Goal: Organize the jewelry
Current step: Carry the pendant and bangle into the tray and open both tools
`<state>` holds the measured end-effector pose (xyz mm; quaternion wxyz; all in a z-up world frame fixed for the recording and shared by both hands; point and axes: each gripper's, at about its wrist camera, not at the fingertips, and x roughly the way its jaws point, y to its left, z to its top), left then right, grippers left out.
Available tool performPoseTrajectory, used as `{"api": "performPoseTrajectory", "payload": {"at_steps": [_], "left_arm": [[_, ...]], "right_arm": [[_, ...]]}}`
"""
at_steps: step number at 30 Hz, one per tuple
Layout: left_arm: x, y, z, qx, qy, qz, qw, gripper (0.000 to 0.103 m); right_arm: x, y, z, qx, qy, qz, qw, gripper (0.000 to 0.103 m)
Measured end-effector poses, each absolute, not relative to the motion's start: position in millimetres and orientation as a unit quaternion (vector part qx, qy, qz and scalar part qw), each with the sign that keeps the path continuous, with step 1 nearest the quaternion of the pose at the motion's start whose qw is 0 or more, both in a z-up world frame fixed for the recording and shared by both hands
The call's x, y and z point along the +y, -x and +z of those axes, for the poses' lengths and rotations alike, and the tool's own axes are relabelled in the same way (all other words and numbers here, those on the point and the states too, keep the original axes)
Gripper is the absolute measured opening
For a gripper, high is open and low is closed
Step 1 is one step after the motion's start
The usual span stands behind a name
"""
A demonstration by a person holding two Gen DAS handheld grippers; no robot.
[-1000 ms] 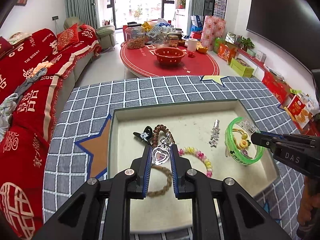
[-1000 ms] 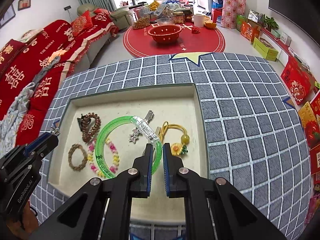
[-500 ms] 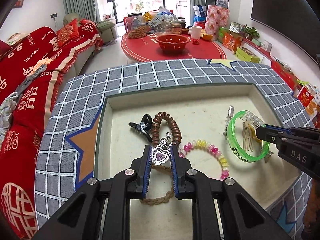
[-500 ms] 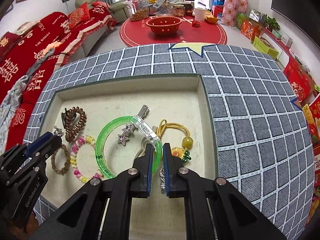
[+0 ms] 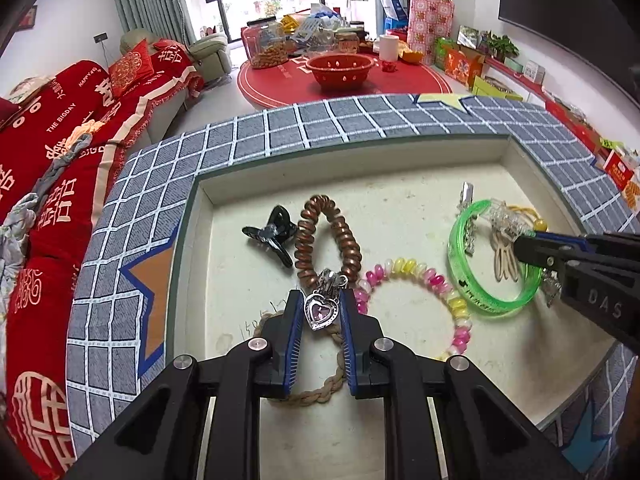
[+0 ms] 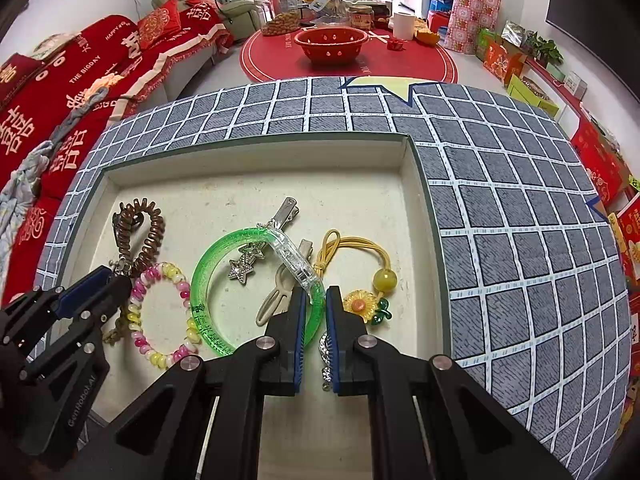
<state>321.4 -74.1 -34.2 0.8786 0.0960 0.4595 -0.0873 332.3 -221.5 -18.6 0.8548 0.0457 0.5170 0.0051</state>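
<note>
My left fingers (image 5: 319, 316) are nearly closed on a heart pendant (image 5: 321, 313), pinched between the blue pads over the tray (image 5: 360, 152) that sits on the checked surface (image 5: 248, 136). My right fingers (image 6: 316, 312) are clamped all the way down on the green bangle (image 6: 208, 280) (a thin sparkly chain (image 6: 326, 354) also hangs between them, though I cannot tell if it is caught). In the tray lie a coil tie (image 5: 332, 232), a black clip (image 5: 272, 236), a bead bracelet (image 5: 424, 276), a braided band (image 5: 316, 394), a star clip (image 6: 244, 264) and a yellow tie (image 6: 360, 252).
</note>
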Motion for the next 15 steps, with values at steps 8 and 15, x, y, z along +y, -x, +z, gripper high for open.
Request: {"api": "performPoseTrajectory", "payload": {"at_steps": [8,15], "left_arm": [[-75.8,-320.9,-34.3,0.461,-0.101,-0.084,0.878,0.031],[-70.3,-318.1,-31.1,0.463,-0.090,-0.085,0.878,0.031]], "right_arm": [[-222.5,-332.1,-18.2,0.518,-0.055,0.007,0.853,0.012],[-224.4,-329.6,-18.2,0.517,-0.067,0.015,0.853,0.024]]}}
